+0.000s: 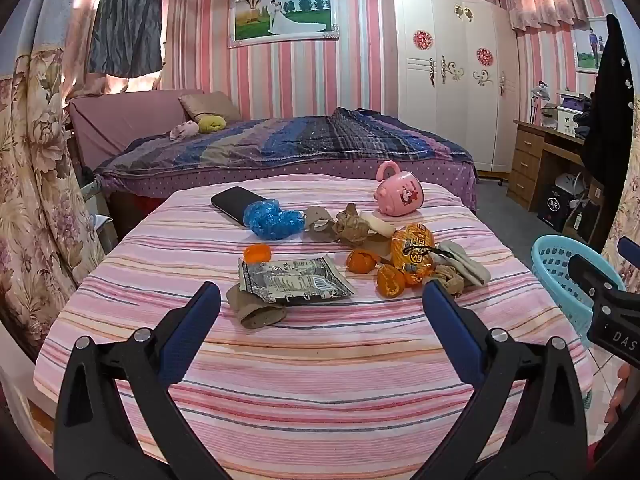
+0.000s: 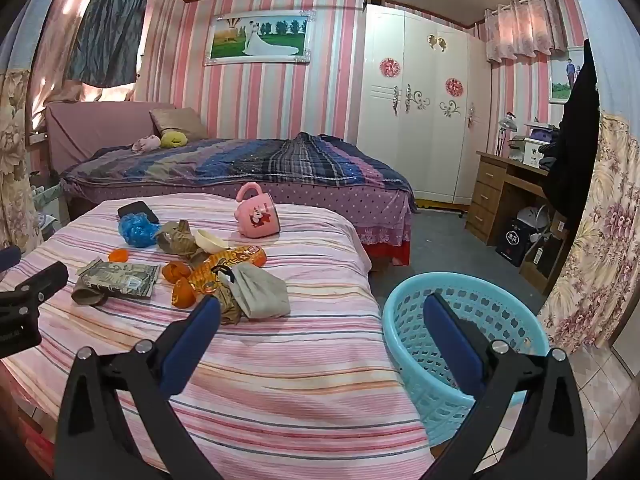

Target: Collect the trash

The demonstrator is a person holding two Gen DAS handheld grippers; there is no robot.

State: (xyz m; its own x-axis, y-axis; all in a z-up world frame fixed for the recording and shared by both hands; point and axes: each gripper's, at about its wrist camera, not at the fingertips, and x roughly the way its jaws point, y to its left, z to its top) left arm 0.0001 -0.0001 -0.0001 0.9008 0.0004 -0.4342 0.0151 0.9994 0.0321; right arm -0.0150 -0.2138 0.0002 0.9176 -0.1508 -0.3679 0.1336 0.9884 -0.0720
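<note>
Pink-striped bedroom walls behind; pink striped cloth-covered table (image 1: 320, 360) in front, strewn with trash and a few keepers. Nearest on the cloth: grey printed foil packet (image 1: 294, 282), lying flat over a crumpled brown paper scrap (image 1: 256, 312). Just behind its left corner, small orange peel piece (image 1: 257, 253). To the right, a cluster of orange mandarin peels (image 1: 376, 272) touching a shiny orange snack wrapper (image 1: 414, 250), with a grey folded cloth (image 1: 466, 266) against the wrapper's right side. Farther back: crumpled blue plastic bag (image 1: 272, 220) beside a black phone (image 1: 236, 204), wadded brown paper (image 1: 348, 226), tipped pink cartoon mug (image 1: 398, 194). Off the table's right edge, on the floor: light-blue perforated plastic basket (image 2: 464, 344).

Left gripper (image 1: 320, 296) spread fully wide, hovering low over the cloth, tilted down toward the foil packet, gripping nothing. Right gripper (image 2: 320, 308) likewise fully wide and bare, left finger (image 2: 192, 332) over the table edge near the grey cloth, right finger (image 2: 452, 336) in front of the basket.
</note>
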